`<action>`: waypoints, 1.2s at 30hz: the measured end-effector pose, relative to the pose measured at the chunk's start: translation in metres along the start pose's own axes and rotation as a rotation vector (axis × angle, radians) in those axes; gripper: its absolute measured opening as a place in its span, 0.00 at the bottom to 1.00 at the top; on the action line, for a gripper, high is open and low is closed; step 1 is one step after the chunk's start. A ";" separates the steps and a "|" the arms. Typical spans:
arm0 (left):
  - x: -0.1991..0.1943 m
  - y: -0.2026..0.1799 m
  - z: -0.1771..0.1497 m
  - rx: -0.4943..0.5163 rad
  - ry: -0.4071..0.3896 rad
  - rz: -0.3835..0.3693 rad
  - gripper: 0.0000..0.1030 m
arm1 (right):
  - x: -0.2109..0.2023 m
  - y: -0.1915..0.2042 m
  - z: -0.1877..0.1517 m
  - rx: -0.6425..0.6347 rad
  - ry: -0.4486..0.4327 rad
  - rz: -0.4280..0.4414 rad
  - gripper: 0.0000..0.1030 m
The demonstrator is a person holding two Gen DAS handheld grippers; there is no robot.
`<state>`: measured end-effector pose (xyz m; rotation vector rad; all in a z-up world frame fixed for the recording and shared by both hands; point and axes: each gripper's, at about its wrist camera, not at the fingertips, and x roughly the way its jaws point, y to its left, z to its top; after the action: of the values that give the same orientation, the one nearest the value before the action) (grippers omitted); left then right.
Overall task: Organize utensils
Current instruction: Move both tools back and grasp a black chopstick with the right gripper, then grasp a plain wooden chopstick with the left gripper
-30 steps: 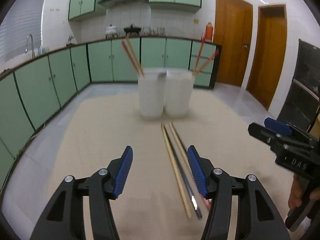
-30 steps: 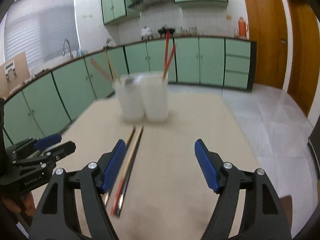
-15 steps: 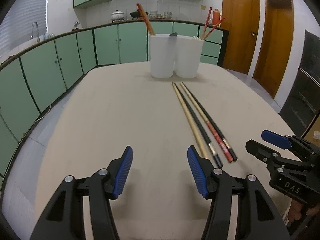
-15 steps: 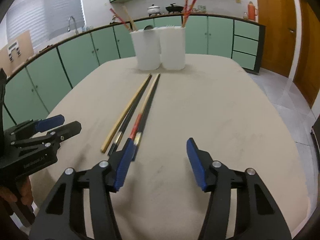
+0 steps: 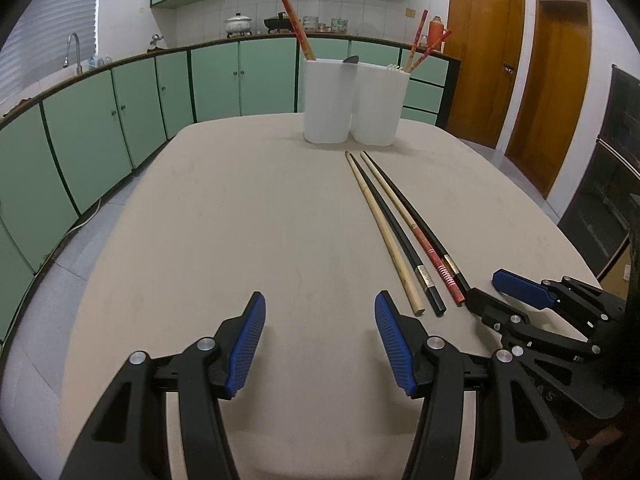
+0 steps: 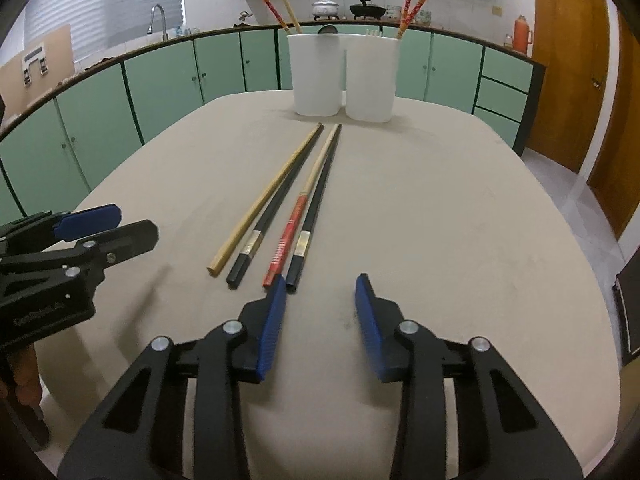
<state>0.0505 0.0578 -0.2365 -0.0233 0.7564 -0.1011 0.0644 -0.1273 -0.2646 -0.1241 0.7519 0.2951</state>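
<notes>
Two white tubs [image 6: 344,76] holding chopsticks [image 6: 412,2]

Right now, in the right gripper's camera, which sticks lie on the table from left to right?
Plain wooden chopstick → black chopstick → red-handled chopstick → second black chopstick, all pointing toward the two white holders.

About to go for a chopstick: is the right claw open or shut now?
Open. The right claw shows a wide gap between its blue pads, nothing held; the chopsticks lie on the table just ahead.
</notes>
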 end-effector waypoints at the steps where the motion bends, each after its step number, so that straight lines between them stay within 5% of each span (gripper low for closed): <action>1: 0.000 0.000 0.000 0.000 0.000 0.000 0.54 | 0.000 -0.002 0.000 0.004 0.000 -0.010 0.30; 12: 0.001 -0.006 0.000 0.012 0.003 -0.013 0.54 | 0.001 -0.005 0.002 0.028 0.004 0.026 0.32; 19: 0.004 -0.015 0.001 0.028 0.008 -0.034 0.54 | 0.005 -0.004 0.003 0.018 -0.003 0.020 0.05; 36: 0.024 -0.037 0.001 0.042 0.066 -0.049 0.54 | -0.007 -0.044 0.003 0.115 -0.015 -0.017 0.05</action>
<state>0.0659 0.0190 -0.2497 0.0014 0.8198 -0.1646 0.0748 -0.1697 -0.2575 -0.0193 0.7508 0.2359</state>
